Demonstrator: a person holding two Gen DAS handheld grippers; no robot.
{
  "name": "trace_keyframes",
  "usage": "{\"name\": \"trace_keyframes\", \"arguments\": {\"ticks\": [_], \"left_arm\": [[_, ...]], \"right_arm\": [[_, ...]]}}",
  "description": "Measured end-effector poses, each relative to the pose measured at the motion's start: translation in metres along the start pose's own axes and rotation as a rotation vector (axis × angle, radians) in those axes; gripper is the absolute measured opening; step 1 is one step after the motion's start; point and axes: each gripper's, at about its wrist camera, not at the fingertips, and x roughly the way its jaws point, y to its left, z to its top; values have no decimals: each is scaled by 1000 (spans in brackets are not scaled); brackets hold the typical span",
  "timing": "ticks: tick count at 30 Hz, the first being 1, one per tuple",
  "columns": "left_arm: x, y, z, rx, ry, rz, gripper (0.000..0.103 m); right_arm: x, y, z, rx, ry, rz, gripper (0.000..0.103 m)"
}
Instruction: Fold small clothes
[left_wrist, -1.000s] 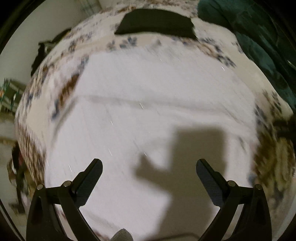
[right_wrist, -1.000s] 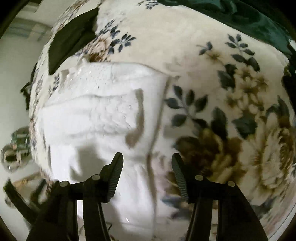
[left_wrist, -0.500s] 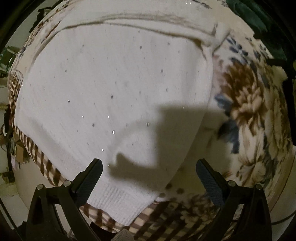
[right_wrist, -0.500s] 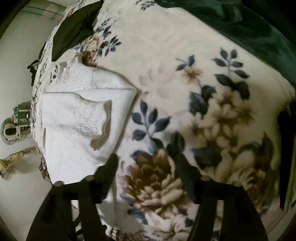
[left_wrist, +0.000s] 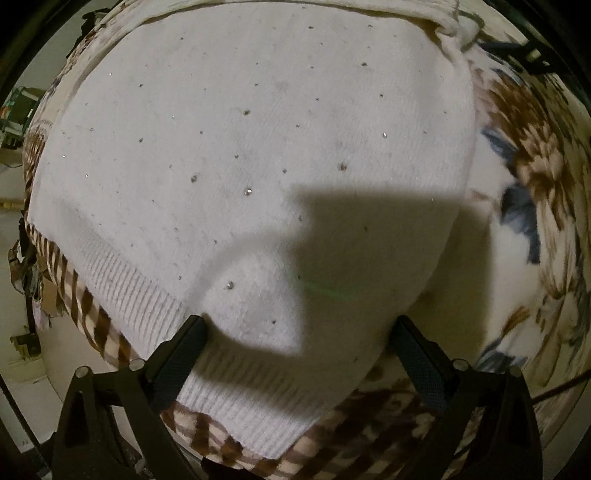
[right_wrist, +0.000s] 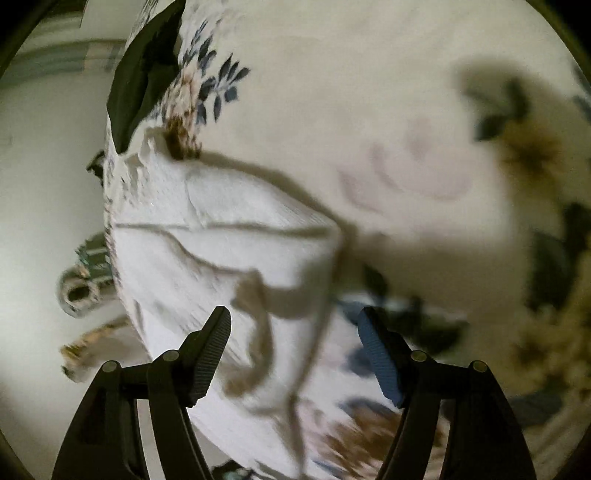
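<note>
A: Left gripper (left_wrist: 297, 332)?
B: Angled down, jaws wide apart, empty; the white knit sweater (left_wrist: 251, 155) lies flat on the floral blanket (left_wrist: 532, 192), its ribbed hem (left_wrist: 236, 391) spanning the gap between the fingers

A: Right gripper (right_wrist: 295, 332)?
B: Jaws apart, empty, above the sweater's folded edge (right_wrist: 258, 236); a dark garment (right_wrist: 140, 77) lies beyond, view blurred

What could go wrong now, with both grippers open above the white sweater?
1. The left gripper straddles the white sweater near its ribbed hem; closing may also pinch the floral blanket.
2. The right gripper view is blurred, so it might miss the folded sleeve.
</note>
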Motion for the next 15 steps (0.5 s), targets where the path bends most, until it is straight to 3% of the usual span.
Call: {"name": "trace_keyframes", "arguments": {"ticks": [4, 11, 12, 13, 14, 15], "left_arm": [[2, -2, -11, 17, -5, -25, 92], [12, -19, -36, 59, 5, -33, 91], [13, -19, -38, 53, -6, -36, 79], [13, -18, -39, 47, -19, -39, 58], [12, -17, -40, 39, -33, -42, 47], [9, -12, -36, 29, -51, -48, 23]], "right_arm": [[21, 9, 2, 29, 33, 40, 73], [40, 28, 0, 10, 45, 10, 73], [40, 30, -1, 11, 43, 8, 73], [40, 31, -2, 14, 38, 6, 73], [40, 32, -3, 16, 32, 4, 71], [39, 33, -3, 15, 24, -2, 59]]}}
